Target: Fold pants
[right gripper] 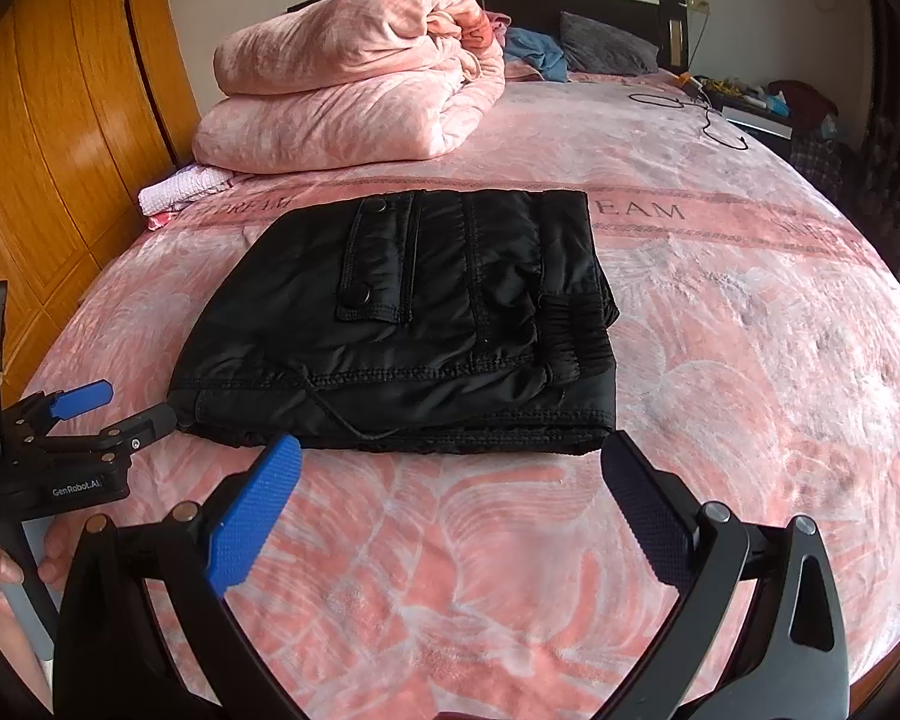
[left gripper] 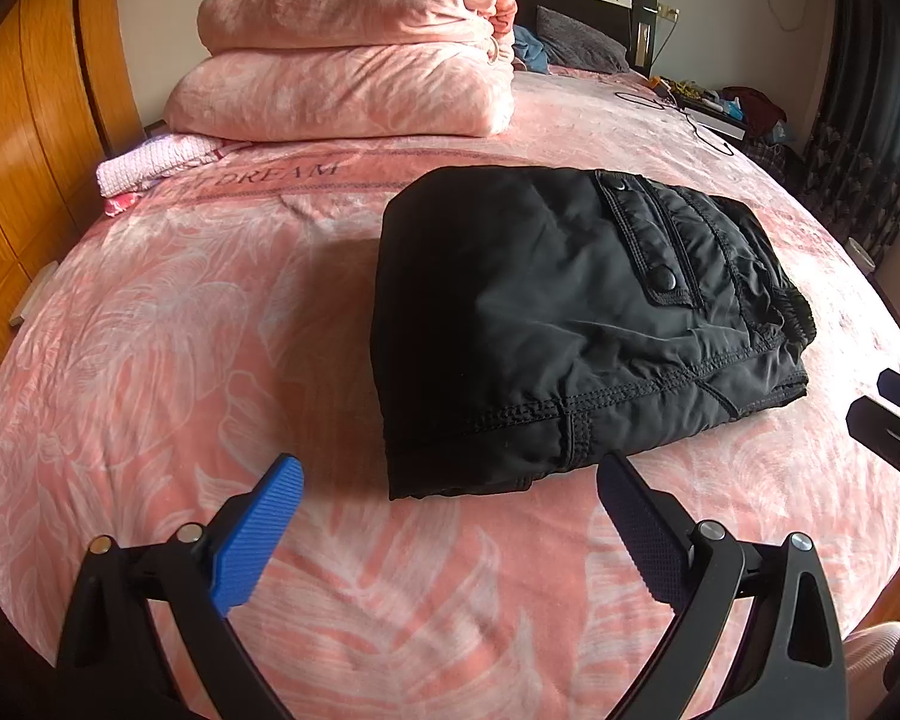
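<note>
Black pants (left gripper: 576, 324): lying folded into a compact bundle on the pink bedspread (left gripper: 210, 330), flap pocket facing up, elastic waistband at the right.
Left tongs (left gripper: 450, 525): hovering just short of the bundle's near edge, fingers spread apart, gripping nothing.
Right tongs (right gripper: 450, 501): likewise standing apart and empty, near the bundle's front edge.
Folded pink quilts (right gripper: 354, 90): sitting stacked behind, seemingly two.
</note>
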`<state>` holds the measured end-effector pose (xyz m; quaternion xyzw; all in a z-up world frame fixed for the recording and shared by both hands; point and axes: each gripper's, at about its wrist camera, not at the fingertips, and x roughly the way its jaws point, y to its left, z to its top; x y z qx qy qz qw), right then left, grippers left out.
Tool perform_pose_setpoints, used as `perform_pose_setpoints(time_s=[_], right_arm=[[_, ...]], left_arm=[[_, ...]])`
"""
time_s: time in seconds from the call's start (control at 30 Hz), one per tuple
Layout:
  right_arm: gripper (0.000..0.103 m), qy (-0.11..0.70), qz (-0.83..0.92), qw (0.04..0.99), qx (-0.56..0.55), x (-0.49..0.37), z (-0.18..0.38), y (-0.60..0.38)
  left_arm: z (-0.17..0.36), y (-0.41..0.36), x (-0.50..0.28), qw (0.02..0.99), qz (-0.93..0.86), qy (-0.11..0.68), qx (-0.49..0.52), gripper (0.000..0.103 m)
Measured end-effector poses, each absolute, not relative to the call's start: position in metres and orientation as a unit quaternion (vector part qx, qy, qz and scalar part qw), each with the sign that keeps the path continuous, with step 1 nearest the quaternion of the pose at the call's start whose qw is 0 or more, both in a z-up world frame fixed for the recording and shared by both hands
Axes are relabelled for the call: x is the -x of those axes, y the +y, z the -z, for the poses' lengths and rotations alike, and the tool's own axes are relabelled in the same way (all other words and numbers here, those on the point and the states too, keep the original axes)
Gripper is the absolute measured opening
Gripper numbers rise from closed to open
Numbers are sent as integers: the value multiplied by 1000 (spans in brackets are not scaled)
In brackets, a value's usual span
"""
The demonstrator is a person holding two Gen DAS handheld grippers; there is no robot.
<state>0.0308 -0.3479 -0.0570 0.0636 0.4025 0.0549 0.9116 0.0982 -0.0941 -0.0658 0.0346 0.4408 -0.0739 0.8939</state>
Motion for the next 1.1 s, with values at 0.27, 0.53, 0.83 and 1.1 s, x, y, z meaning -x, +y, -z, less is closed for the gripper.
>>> perform_pose_setpoints(time_s=[0.27,0.53,0.83,1.1], right_arm=[[100,403,-55,911,-64,-30,57,-347],[100,403,-57,911,-64,-31,58,-347],[100,405,-59,910,-64,-35,61,-348],[100,406,-60,910,-65,-35,63,-348]], left_arm=[[68,-95,-99,893,75,442,-35,99],[69,-94,-100,893,78,442,-35,99],[69,-94,-100,891,80,445,-34,99],[70,-93,-102,889,82,449,-32,99]])
